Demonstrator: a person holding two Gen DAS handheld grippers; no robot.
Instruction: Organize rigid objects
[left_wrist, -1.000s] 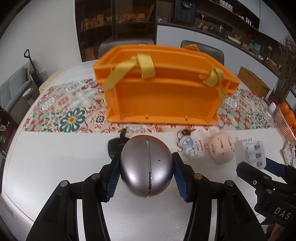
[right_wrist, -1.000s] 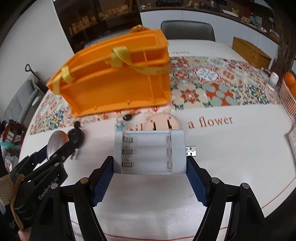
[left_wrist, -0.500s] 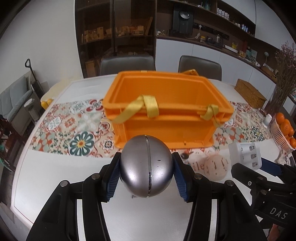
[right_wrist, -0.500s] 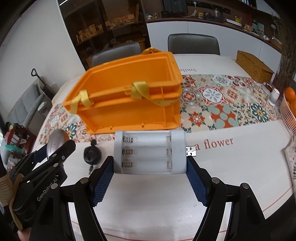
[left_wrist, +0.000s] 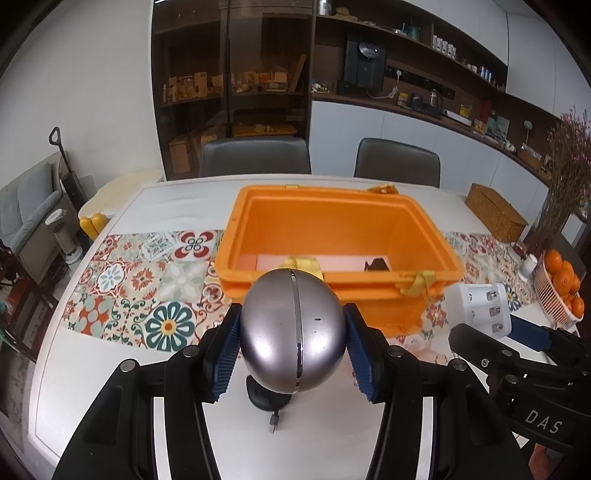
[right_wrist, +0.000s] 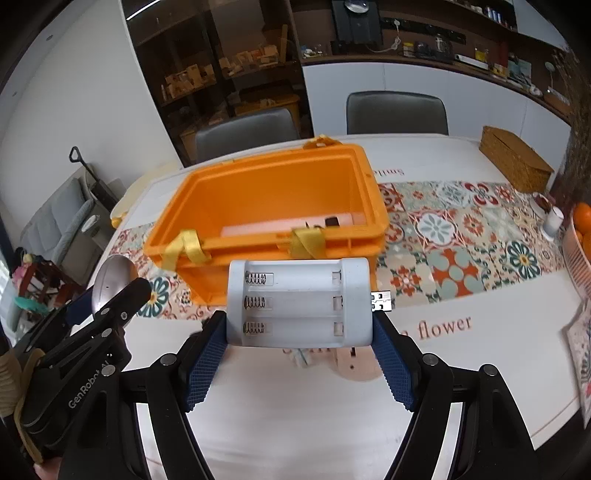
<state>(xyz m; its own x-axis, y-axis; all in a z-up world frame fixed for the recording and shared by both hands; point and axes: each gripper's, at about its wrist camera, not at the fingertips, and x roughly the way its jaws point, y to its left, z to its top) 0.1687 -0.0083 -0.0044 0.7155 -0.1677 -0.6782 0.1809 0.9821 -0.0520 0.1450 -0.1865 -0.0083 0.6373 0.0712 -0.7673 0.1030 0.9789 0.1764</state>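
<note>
We see our left gripper (left_wrist: 293, 349) closed on a silver egg-shaped gadget (left_wrist: 293, 330), its blue pads (left_wrist: 223, 354) pressing both flanks and holding it clear above the white table (left_wrist: 110, 369). Directly below it lies a black round item with a short plug (left_wrist: 267, 400), partly hidden, so we cannot tell what it is. Ahead of the gripper stands the orange crate (left_wrist: 417, 229), open at the top, its near rim level with the top of the gadget; yellow strap handles (left_wrist: 419, 282) drape over that near edge. Inside, a pale flat piece and a small dark object lie on the floor, with most of the floor bare.

Our right gripper (right_wrist: 299, 363) clamps a white battery charger (right_wrist: 299, 304) by its ends, three empty slots facing up, its USB plug (right_wrist: 380, 301) sticking out to the right. The crate's near rim (right_wrist: 258, 243) lies just ahead of it. A round wooden piece (right_wrist: 356, 363) lies on the table under the charger. To the right, the tabletop stretches open toward the printed runner (right_wrist: 461, 236).
</note>
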